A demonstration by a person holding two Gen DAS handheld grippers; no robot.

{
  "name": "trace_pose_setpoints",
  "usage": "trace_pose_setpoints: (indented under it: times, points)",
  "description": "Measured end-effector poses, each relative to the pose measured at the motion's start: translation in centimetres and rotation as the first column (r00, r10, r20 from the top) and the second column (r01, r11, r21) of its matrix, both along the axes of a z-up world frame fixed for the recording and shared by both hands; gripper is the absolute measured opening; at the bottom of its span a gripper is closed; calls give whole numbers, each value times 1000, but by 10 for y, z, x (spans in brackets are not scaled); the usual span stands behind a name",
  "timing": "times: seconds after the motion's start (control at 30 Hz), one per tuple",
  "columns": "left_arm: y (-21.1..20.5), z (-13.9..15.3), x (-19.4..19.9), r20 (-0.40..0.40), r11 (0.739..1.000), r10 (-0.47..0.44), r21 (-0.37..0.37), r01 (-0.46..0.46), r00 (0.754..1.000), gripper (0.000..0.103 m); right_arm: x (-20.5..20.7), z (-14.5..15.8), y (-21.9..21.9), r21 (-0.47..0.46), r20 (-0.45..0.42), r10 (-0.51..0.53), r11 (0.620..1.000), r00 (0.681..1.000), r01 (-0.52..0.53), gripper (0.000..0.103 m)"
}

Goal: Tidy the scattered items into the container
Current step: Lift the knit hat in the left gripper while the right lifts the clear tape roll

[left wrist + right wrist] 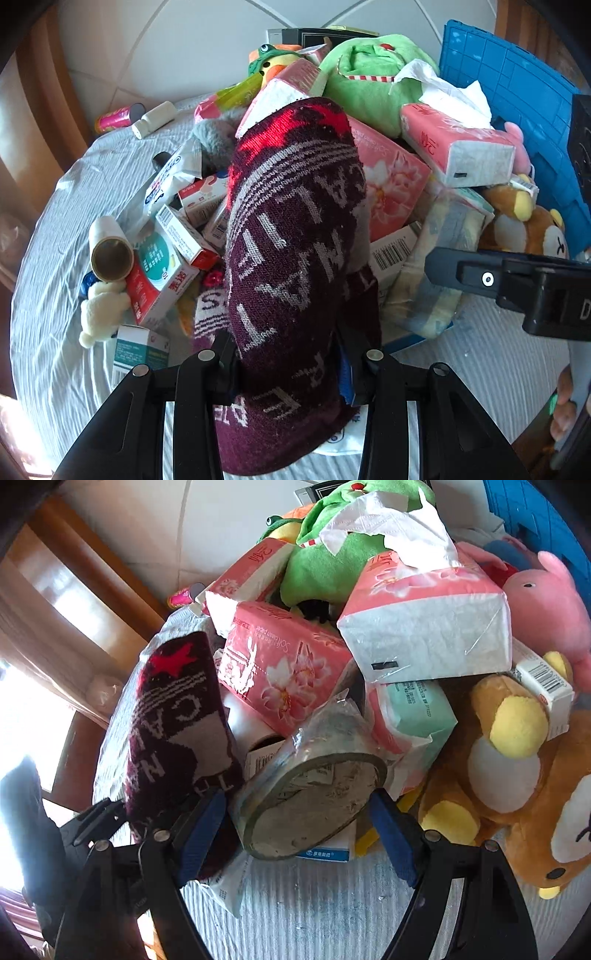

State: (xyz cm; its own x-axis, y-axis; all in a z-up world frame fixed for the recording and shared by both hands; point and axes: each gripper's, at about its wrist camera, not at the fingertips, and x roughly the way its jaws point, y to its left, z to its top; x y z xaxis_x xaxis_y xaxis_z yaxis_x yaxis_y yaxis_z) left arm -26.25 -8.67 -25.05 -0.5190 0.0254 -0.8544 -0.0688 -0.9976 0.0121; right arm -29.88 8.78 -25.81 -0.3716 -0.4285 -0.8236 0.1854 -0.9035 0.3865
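My left gripper (288, 365) is shut on a maroon knitted sock (295, 258) with white letters and a red star, held up over the pile. The sock also shows at the left of the right wrist view (177, 716). My right gripper (299, 816) has its blue-padded jaws around a plastic-wrapped roll of tape (310, 786), touching both sides. The right gripper shows in the left wrist view (509, 280). The blue crate (517, 96) stands at the back right behind the heap.
A heap of pink tissue packs (280, 672), a green plush (369, 74), a brown bear plush (517, 768), a pink plush (546, 602) and medicine boxes (162, 284) lies on the grey-white cloth (66, 258). A cardboard tube (110, 254) and bottles (155, 118) lie left.
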Motion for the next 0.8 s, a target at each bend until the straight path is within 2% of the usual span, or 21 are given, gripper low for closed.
trace_pose_setpoints:
  times: [0.17,0.23,0.3,0.33,0.43,0.53,0.57,0.7,0.8]
  points:
    - [1,-1,-2,6,1000,-12,-8,12,1000,38,-14,-13,-6,-1,43,-7,1000,999,7,83]
    - [2,-2,-3,8,1000,-13,-9,13,1000,38,-17,-15,-9,12,46,-3,1000,999,3,89]
    - [2,-3,-4,5,1000,-13,-12,13,1000,38,-20,-15,-12,23,35,8,1000,999,-9,89]
    - [3,-3,-4,4,1000,-13,-11,13,1000,38,-20,-13,-15,31,25,18,999,1000,-19,84]
    - [1,-1,-3,-4,1000,-14,-10,14,1000,38,-13,2,-28,120,-51,53,992,997,-47,78]
    - [-4,8,1,-24,1000,-9,-8,9,1000,38,-5,23,-35,123,-122,76,991,990,-61,76]
    - [-6,12,2,-35,1000,-5,-9,5,999,38,-4,31,-37,127,-144,84,990,986,-66,71]
    - [-12,37,4,-101,1000,3,0,-3,995,38,-3,67,-46,168,-229,116,983,966,-78,70]
    - [-15,55,2,-148,1000,9,8,-8,989,38,-5,80,-50,175,-264,122,982,957,-76,69]
